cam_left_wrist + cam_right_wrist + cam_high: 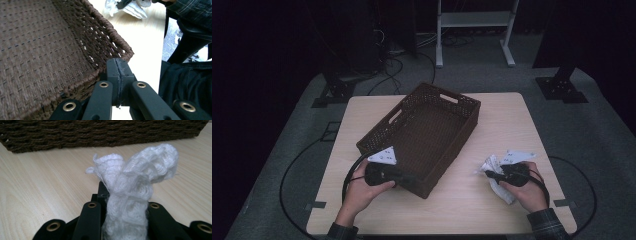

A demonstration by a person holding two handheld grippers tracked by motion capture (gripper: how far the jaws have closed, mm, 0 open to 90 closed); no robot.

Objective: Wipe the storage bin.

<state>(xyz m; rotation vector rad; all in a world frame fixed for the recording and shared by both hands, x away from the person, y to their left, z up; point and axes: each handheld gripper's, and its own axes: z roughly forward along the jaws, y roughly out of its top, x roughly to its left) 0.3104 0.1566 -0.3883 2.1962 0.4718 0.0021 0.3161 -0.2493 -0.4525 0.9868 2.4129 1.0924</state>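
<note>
White cloth (130, 195) pinched in right gripper (493, 174) jaws; left gripper (408, 177) jaws together beside basket (422, 130).

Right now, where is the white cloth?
The white cloth is near the table's front right edge in the high view, clamped in the right hand-held gripper, just right of the brown basket.

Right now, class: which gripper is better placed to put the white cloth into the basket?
The right gripper: it is shut on the white cloth. The left gripper is shut empty at the basket corner.
</note>
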